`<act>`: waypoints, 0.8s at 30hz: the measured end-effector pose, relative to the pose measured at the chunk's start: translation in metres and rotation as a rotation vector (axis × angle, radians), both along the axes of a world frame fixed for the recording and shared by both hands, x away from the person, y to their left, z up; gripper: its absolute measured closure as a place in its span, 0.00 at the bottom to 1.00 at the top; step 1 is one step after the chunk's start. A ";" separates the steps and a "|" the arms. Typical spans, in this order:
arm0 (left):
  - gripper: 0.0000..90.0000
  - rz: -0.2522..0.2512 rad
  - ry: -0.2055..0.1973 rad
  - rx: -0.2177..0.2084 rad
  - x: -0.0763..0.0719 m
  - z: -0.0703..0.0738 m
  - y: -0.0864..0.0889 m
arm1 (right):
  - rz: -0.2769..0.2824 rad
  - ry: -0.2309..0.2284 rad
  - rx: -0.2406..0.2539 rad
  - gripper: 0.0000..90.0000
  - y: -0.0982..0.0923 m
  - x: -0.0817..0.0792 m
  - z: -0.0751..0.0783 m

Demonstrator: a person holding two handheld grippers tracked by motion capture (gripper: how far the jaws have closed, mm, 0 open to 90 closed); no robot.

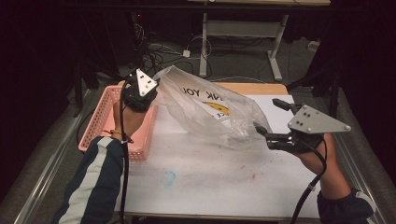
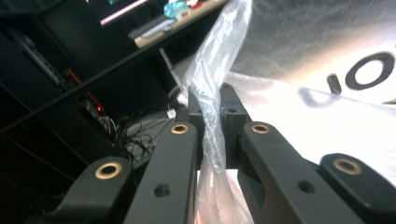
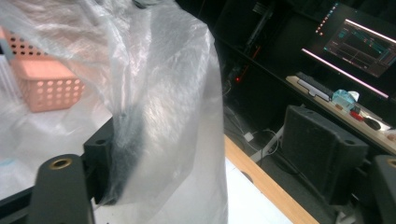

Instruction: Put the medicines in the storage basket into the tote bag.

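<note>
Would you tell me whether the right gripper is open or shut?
Open: the right gripper's jaws stand wide apart, with the bag draped over one jaw.

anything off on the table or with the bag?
Nothing damaged or spilled. The white table mat carries a blue scribble and reddish smudges. The plastic bag hangs askew: left gripper pinches one edge, while it only drapes over one jaw of the open right gripper.

The clear plastic bag (image 1: 205, 109) bears black capitals, upside down in the high view, reading "NK YO", cut off at both ends; a yellow mark sits just below the letters.
</note>
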State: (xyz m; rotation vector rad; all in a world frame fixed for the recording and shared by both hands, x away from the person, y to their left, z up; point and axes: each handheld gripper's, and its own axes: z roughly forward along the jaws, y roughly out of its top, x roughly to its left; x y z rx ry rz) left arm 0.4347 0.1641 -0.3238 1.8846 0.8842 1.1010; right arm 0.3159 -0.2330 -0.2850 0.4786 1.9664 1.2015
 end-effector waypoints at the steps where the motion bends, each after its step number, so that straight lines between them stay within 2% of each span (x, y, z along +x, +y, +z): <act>1: 0.95 0.012 0.005 0.009 0.003 -0.003 -0.001 | 0.009 0.003 -0.008 0.24 0.002 -0.002 -0.002; 5: 0.94 0.012 0.038 -0.018 0.011 -0.015 0.004 | 0.032 -0.005 0.012 0.24 0.003 -0.008 -0.005; 7: 0.89 0.016 0.045 -0.028 0.011 -0.020 0.008 | 0.029 -0.013 0.032 0.24 0.000 -0.010 -0.008; 10: 0.90 0.027 0.059 -0.040 0.010 -0.028 0.017 | 0.019 -0.018 0.045 0.23 -0.006 -0.012 -0.012; 14: 0.91 0.054 0.087 -0.051 0.013 -0.038 0.030 | 0.030 0.002 0.085 0.22 -0.014 -0.017 -0.016; 19: 0.91 0.080 0.087 -0.070 0.013 -0.041 0.037 | -0.001 0.006 0.065 0.21 -0.010 -0.020 -0.022; 21: 0.82 0.080 0.087 -0.063 0.012 -0.042 0.036 | -0.066 -0.013 0.008 0.20 -0.003 -0.020 -0.027; 22: 0.73 0.068 0.096 -0.066 0.011 -0.042 0.036 | -0.083 -0.009 -0.008 0.20 -0.001 -0.018 -0.030; 23: 0.71 0.041 0.102 -0.081 0.009 -0.043 0.036 | -0.081 0.010 -0.006 0.21 0.000 -0.016 -0.033; 24: 0.65 0.008 0.100 -0.092 0.006 -0.044 0.035 | -0.084 0.036 -0.001 0.21 -0.001 -0.014 -0.036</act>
